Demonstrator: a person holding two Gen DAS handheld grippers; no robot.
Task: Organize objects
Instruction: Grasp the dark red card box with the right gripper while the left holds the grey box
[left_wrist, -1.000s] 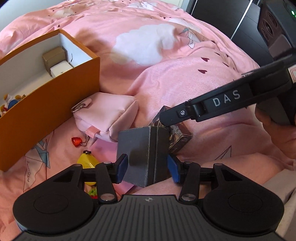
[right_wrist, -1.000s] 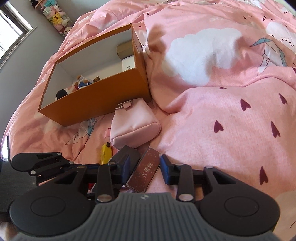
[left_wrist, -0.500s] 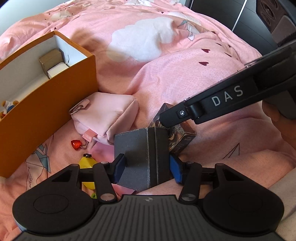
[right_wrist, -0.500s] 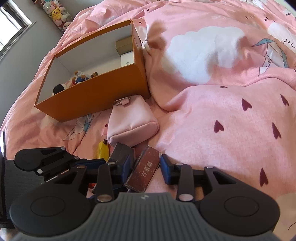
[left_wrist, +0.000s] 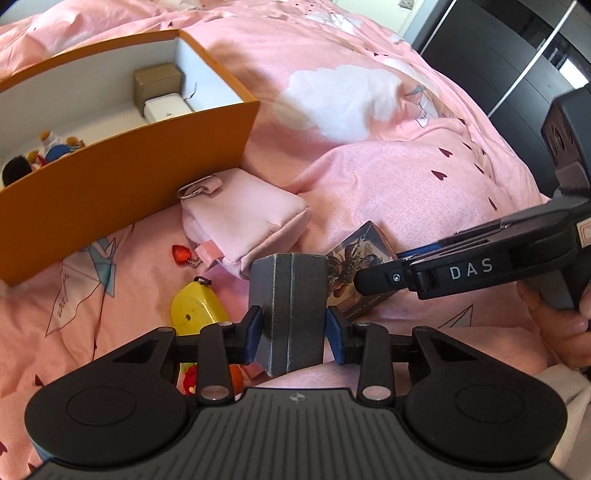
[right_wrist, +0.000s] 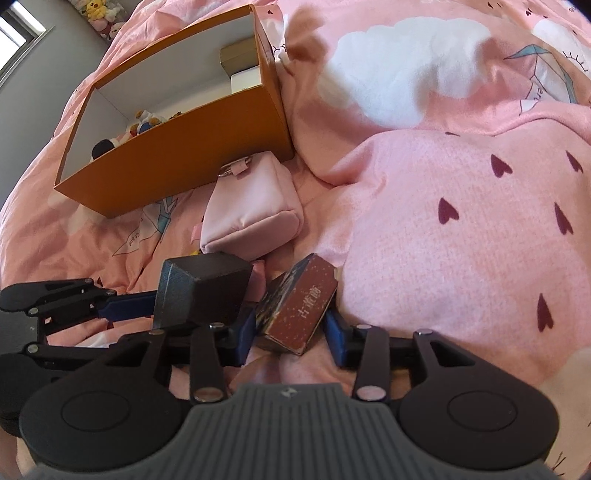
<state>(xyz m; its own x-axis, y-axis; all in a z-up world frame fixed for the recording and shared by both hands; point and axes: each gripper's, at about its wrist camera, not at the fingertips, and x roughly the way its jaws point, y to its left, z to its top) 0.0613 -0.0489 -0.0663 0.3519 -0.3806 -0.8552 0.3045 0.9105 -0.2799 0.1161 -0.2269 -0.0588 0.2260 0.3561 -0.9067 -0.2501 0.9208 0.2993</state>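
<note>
A: The left gripper (left_wrist: 293, 328) has narrowed since a moment ago and rolled a bit. Its jaws are closing on the grey box (left_wrist: 290, 306), which now stands more upright between them.

B: Are the pads on it?

A: The left pad (left_wrist: 255, 332) touches the box's side. The right pad (left_wrist: 334, 332) looks to be against the other side or just off it; I would call it pinched, lightly.

B: And the other hand?

A: The right gripper (right_wrist: 290, 334) is opening a little. The red box (right_wrist: 299, 306) sits between its fingers, tilted, long axis running away from the fingers and leaning right. There seems to be a slight gap at each pad, so I'd say it is not clamped.

B: Where do the boxes have to go?

A: My guess is the orange box (left_wrist: 122, 173). From the left fingers it lies ahead and to the left, beyond the pink pouch (left_wrist: 243, 218) and well apart. From the right fingers it is also ahead and left, farther off. The left hand is nearer.

B: Anything in the way?

A: Just left of the left fingers is a yellow toy (left_wrist: 197, 306), with a red charm (left_wrist: 181, 254) ahead of it. The two boxes stand just beside each other, so lifting one could nudge the other.
</note>
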